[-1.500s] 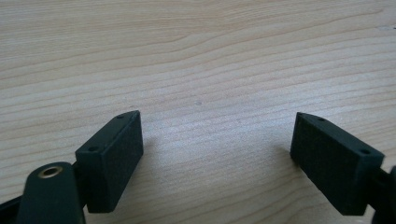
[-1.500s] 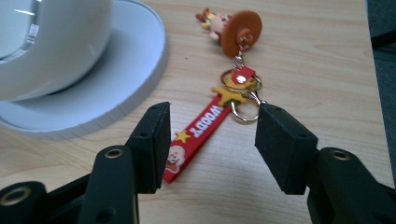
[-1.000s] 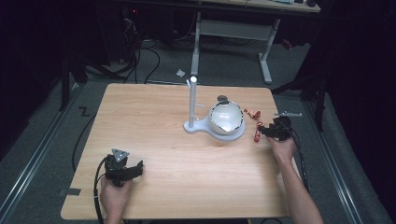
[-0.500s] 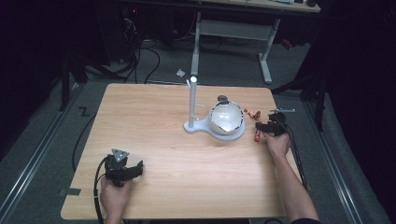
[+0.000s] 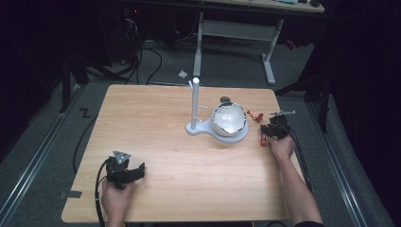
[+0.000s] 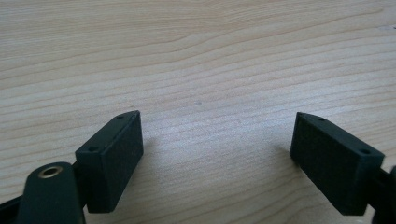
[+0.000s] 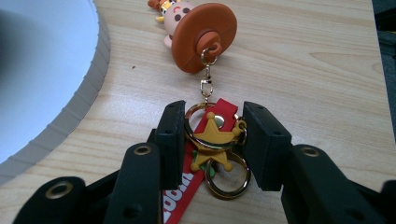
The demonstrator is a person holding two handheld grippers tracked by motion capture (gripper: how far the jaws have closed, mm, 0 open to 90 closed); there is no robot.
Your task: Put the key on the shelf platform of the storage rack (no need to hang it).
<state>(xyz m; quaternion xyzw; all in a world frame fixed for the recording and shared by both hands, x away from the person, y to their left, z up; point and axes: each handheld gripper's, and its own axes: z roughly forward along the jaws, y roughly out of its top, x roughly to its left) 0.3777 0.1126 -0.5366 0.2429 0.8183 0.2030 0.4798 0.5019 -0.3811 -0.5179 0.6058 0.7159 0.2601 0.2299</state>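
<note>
A keychain lies on the wooden table right of the white dome: a figure with a brown cowboy hat (image 7: 201, 35), a gold ring with a yellow star (image 7: 212, 140) and a red strap (image 7: 196, 177). My right gripper (image 7: 210, 121) has just been closing and its pads now press on the gold ring and star. From above, the right gripper (image 5: 269, 128) sits between the figure (image 5: 256, 115) and the strap's red end (image 5: 263, 141). My left gripper (image 5: 136, 172) rests at the table's front left, and its jaws (image 6: 217, 135) stand open over bare wood.
A white stand with an upright post (image 5: 195, 101) and a round white dome (image 5: 229, 119) sits centre-right; its ribbed rim (image 7: 88, 79) is close to the left of the right gripper. The table's right edge (image 5: 288, 142) is near the right hand.
The right hand has shifted a little beside the dome and settled over the keychain. The left hand and gripper have not moved.
</note>
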